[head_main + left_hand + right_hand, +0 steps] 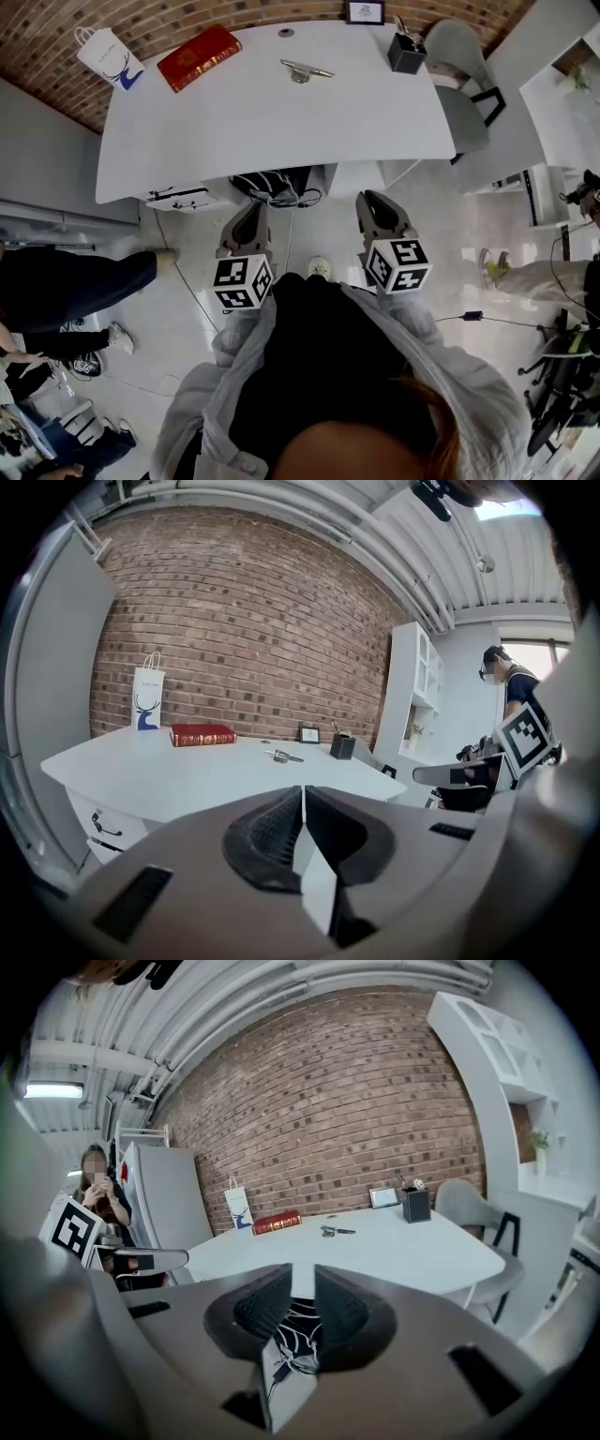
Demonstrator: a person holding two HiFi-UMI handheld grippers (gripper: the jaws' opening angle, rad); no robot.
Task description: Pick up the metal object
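The metal object [302, 69], a silvery handle-like piece, lies on the far middle of the white table [262, 131]; it shows small in the left gripper view [281, 756] and in the right gripper view [336, 1231]. Both grippers hang side by side short of the table's near edge, over the floor, pointing at the table. My left gripper [251, 212] [302, 794] has its pads pressed together, empty. My right gripper [373, 199] [302, 1283] shows a narrow gap between its pads, with nothing in it.
On the table stand a red book [199, 56], a white paper bag [108, 56], a black pen holder [407, 52] and a small picture frame [365, 12]. A grey chair [464, 66] sits at the right end. Cables [277, 187] hang under the table. A seated person [66, 286] is at the left.
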